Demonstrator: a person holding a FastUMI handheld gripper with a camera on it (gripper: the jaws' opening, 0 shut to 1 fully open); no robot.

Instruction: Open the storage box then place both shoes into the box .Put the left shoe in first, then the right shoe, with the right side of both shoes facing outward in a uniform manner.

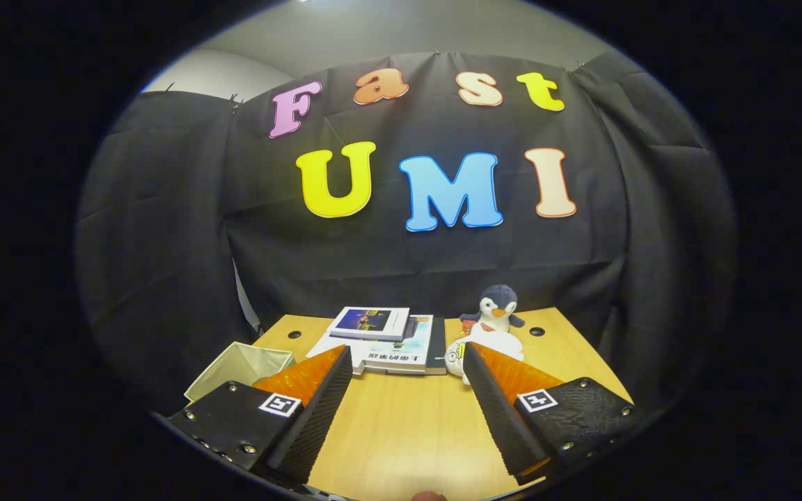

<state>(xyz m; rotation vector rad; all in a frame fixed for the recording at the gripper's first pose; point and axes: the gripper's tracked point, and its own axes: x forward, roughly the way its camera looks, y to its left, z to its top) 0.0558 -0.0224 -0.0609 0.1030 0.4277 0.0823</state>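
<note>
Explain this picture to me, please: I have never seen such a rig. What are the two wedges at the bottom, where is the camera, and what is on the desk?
There is no robot arm here. A person holds a two-finger gripper by hand, and the camera rides on it, looking forward along the fingers. The two wedges are its jaws: they stand wide apart, with nothing between them but bare wooden desk.

Beyond the fingers lies a small stack of books. Beside it sits a plush penguin, with a white soft thing in front of it, partly hidden; I cannot tell what it is. Off the desk's edge, beside one finger, stands an open pale fabric box. Nothing is held.
</note>
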